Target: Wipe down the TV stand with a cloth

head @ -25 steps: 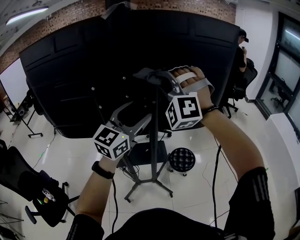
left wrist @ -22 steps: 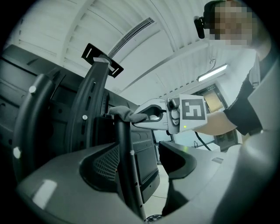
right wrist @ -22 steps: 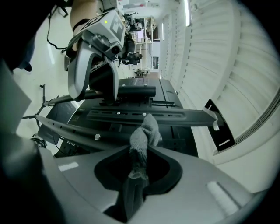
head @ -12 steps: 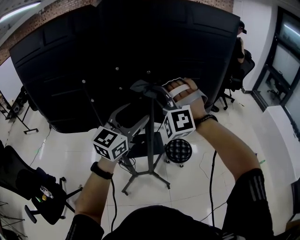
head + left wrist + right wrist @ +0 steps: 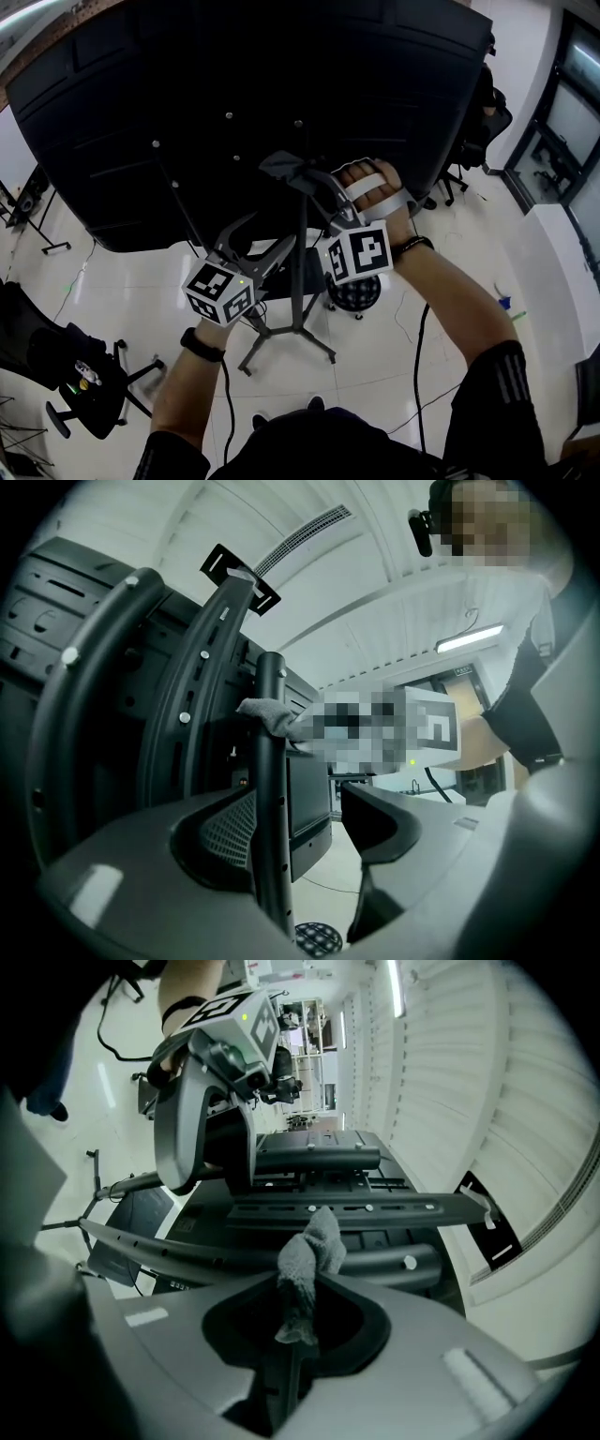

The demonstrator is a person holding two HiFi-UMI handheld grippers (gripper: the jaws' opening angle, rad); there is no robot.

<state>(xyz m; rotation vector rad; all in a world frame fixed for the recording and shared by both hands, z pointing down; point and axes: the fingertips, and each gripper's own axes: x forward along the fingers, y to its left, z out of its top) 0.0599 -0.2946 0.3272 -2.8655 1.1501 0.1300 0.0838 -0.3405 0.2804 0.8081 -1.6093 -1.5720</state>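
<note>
The right gripper (image 5: pixel 317 184) has slid lower down the thin black upright pole (image 5: pixel 301 258) of the black metal TV stand (image 5: pixel 281 339), taking the small grey cloth (image 5: pixel 284 167) with it. Nearest, the left gripper (image 5: pixel 255 246) has its jaws wide apart, and the pole stands between them beside 1 pad. Farther up, the right jaws are pinched together on the cloth, which presses on the pole in front of the large black TV back (image 5: pixel 234 66). Wiping seems under way, with the lower pole and base probably still to do.
</note>
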